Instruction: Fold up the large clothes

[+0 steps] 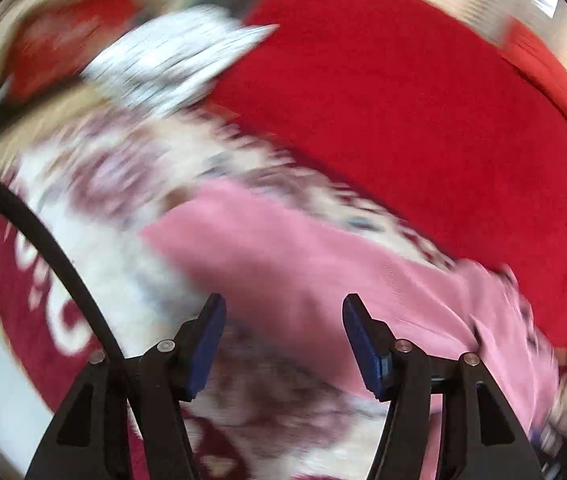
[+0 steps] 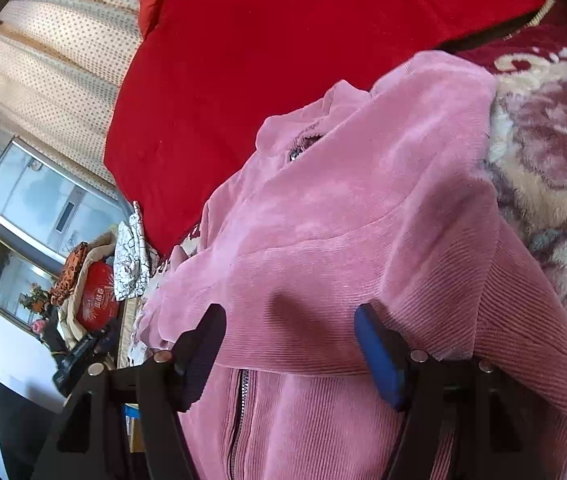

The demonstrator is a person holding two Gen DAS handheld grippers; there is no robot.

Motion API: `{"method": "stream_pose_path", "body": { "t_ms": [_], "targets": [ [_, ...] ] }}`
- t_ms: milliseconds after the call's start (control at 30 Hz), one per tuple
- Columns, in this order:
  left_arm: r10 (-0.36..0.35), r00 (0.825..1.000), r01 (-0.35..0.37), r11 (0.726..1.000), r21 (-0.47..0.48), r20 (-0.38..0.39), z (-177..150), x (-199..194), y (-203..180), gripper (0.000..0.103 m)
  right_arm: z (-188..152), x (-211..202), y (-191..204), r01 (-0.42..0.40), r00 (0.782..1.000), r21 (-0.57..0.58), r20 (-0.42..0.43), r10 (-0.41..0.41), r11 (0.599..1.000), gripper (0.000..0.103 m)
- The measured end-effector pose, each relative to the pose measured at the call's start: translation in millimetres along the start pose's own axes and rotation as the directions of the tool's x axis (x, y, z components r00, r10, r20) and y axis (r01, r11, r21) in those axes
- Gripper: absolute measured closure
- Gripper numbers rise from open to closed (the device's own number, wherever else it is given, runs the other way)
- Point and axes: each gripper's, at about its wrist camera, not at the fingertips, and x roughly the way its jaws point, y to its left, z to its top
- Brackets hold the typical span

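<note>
A pink corduroy jacket (image 2: pixel 363 208) with a front zipper (image 2: pixel 239 408) lies on a floral plush blanket (image 2: pixel 551 168). One part is folded across its body, and the collar points away from me. My right gripper (image 2: pixel 289 314) hovers just over the folded edge, open; the blue pads (image 2: pixel 379 356) stand wide apart and do not pinch the cloth. The left wrist view is heavily blurred. In it my left gripper (image 1: pixel 283 304) is open above the pink jacket (image 1: pixel 303 264) and the floral blanket (image 1: pixel 115 184), with nothing between its fingers (image 1: pixel 207 344).
A large red cover (image 2: pixel 283 48) lies behind the jacket, and the red cover (image 1: pixel 423 120) fills the far side in the left view. A dotted curtain (image 2: pixel 55 60), a window (image 2: pixel 39 200) and a cluttered pile with a red cushion (image 2: pixel 97 300) stand at the left. A black cable (image 1: pixel 43 240) crosses the left view.
</note>
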Motion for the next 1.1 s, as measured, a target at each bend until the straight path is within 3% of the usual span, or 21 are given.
{"method": "stream_pose_path", "body": {
  "t_ms": [133,333,433,500,567,633,733,800,900,967,1100],
  "targets": [
    [0.007,0.999,-0.014,0.979,-0.202,-0.036,-4,20,35,0.042,1,1,3,0.007,1.000,0.002,-0.003,-0.007,1.000,0.032],
    [-0.070,0.997,0.061,0.965,-0.253,-0.026,2,45,31,0.044,-6,3,14,0.090,0.996,-0.069,0.001,-0.090,0.994,0.036],
    [-0.114,0.993,0.099,0.952,-0.291,-0.034,5,54,29,0.075,-7,2,14,0.099,0.995,-0.079,0.003,-0.099,0.992,0.037],
    [-0.116,0.993,0.103,0.951,-0.292,-0.028,7,60,26,0.080,-7,1,13,0.094,0.996,-0.075,0.002,-0.095,0.993,0.038],
    [-0.106,0.994,0.097,0.954,-0.285,-0.015,8,62,23,0.097,-7,0,12,0.091,0.996,-0.074,0.001,-0.091,0.993,0.038],
    [-0.115,0.993,0.115,0.954,-0.278,0.016,10,57,17,0.099,-7,0,13,0.093,0.996,-0.077,0.002,-0.093,0.993,0.038],
    [-0.120,0.987,0.139,0.971,-0.195,0.104,13,37,-4,0.101,-7,0,14,0.095,0.995,-0.077,0.000,-0.095,0.993,0.038],
    [-0.150,0.978,0.165,0.982,-0.091,0.146,14,19,-32,0.101,-6,-2,13,0.087,0.996,-0.065,0.000,-0.087,0.994,0.038],
    [-0.229,0.956,0.215,0.972,0.094,0.182,6,-9,-88,0.101,-3,-11,15,0.074,0.997,-0.059,0.023,-0.073,0.995,0.038],
    [-0.312,0.934,0.271,0.936,0.225,0.174,-8,-26,-133,0.101,-2,-18,20,0.081,0.995,-0.077,0.058,-0.076,0.994,0.038],
    [-0.459,0.886,0.383,0.806,0.451,0.068,-55,-51,-222,0.101,2,-38,22,0.076,0.989,-0.079,0.135,-0.064,0.994,0.038]
  ]
}}
